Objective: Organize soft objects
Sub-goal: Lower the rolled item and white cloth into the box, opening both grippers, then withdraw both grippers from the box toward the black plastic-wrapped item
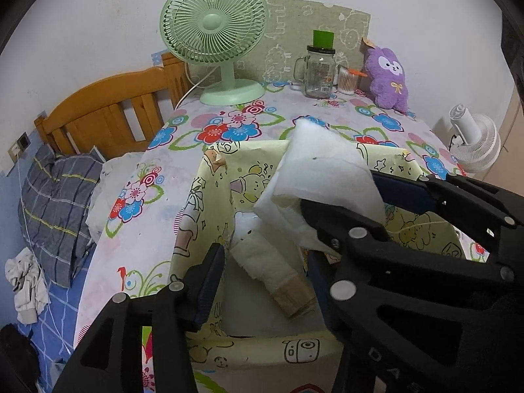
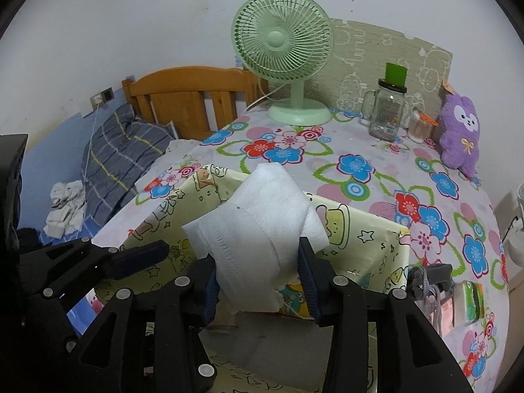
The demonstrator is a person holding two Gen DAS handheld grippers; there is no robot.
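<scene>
A yellow cartoon-print box (image 1: 209, 203) (image 2: 370, 239) stands open on the flowered tablecloth. My right gripper (image 2: 258, 283) (image 1: 357, 196) is shut on a folded white foam sheet (image 2: 258, 219) (image 1: 324, 170), which hangs over the box. Over the box's near side my left gripper (image 1: 262, 281) is open. A rolled white cloth with a tan end (image 1: 271, 271) lies on the box floor between its pads, touching neither. One left finger (image 2: 137, 258) shows at the left of the right wrist view. A purple plush (image 1: 388, 75) (image 2: 460, 131) leans at the table's back right.
At the back stand a green fan (image 1: 216, 39) (image 2: 281, 42), a glass jar mug (image 1: 319, 72) (image 2: 388, 114) and a cotton swab tub (image 1: 347, 80). A tissue pack (image 2: 471, 301) lies right of the box. A wooden headboard (image 1: 108, 111) and pillow (image 1: 55, 203) are left; a white fan (image 1: 475, 137) is right.
</scene>
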